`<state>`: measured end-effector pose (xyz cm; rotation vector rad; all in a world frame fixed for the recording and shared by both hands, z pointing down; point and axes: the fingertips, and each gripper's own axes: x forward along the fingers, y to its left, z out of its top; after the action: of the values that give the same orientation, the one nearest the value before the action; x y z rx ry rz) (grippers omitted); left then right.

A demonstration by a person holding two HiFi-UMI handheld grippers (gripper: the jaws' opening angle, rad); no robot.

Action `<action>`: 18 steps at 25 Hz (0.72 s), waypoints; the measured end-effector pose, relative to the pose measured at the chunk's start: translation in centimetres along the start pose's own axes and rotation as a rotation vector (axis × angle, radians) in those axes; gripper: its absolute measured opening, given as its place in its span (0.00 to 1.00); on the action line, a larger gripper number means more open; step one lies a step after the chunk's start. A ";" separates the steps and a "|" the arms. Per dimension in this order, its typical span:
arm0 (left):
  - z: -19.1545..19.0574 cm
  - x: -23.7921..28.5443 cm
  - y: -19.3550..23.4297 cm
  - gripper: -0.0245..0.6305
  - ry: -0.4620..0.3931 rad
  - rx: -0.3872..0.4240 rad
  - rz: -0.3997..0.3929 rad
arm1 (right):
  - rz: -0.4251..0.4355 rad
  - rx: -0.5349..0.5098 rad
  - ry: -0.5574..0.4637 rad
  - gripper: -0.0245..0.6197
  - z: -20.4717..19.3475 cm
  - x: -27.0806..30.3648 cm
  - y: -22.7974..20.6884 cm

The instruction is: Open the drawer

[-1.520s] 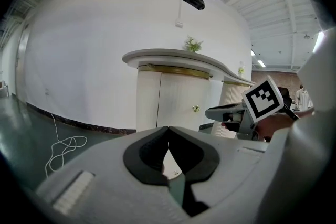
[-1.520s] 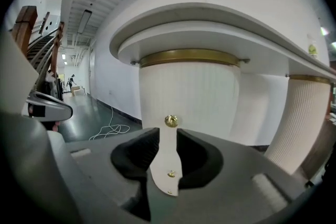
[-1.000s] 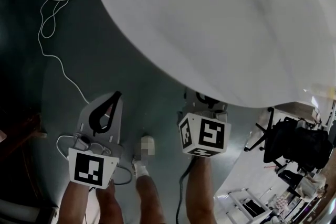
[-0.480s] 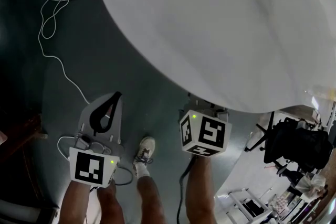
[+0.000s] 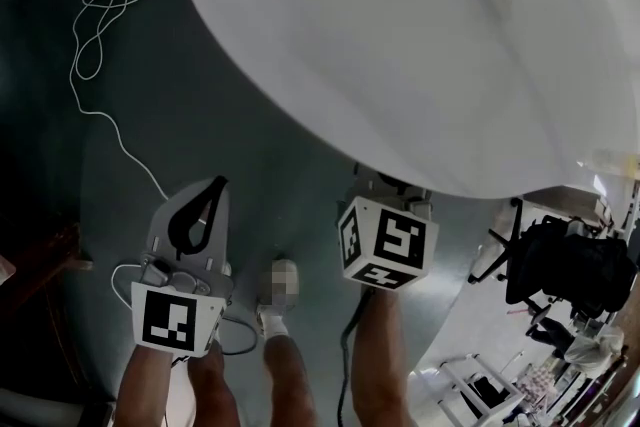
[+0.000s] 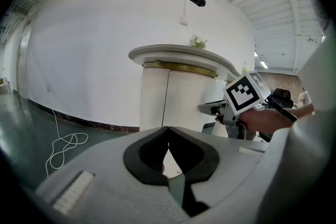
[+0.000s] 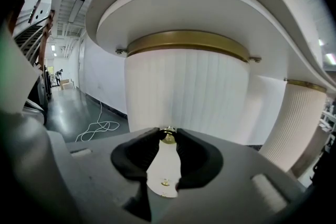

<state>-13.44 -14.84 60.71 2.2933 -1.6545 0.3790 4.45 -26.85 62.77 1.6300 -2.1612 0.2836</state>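
Observation:
A round white table top (image 5: 420,35) rests on a ribbed white pedestal (image 7: 184,97) with a brass band. A small brass drawer knob (image 7: 168,135) sticks out of the pedestal, and a second brass knob (image 7: 165,182) shows lower down. My right gripper (image 7: 168,137) is shut on the upper knob, its black pads pressed to both sides. In the head view its jaws are hidden under the table's edge and only its marker cube (image 5: 388,243) shows. My left gripper (image 5: 215,187) hangs over the floor left of the pedestal, shut with nothing in it.
A white cable (image 5: 100,25) lies looped on the dark floor at far left. The person's legs and a shoe (image 5: 272,320) stand between the grippers. A second ribbed pillar (image 7: 299,123) stands to the right. A black chair and clutter (image 5: 565,275) sit at right.
The right gripper's marker cube has tipped slightly and sits a little higher in the head view. The left gripper has not moved.

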 end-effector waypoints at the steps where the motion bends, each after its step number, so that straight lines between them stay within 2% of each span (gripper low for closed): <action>1: 0.0 -0.1 -0.1 0.05 -0.001 0.001 -0.002 | -0.002 -0.001 0.002 0.20 0.0 0.0 0.0; 15: -0.5 -2.0 -1.3 0.05 -0.003 0.010 -0.022 | -0.005 0.012 -0.009 0.20 -2.9 -5.5 1.4; 18: -0.7 -2.3 -2.1 0.05 0.001 0.031 -0.046 | -0.007 0.013 -0.011 0.20 -3.6 -6.9 1.7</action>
<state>-12.21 -11.93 60.33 2.3482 -1.6028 0.3983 5.15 -18.95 63.08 1.6494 -2.1662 0.2873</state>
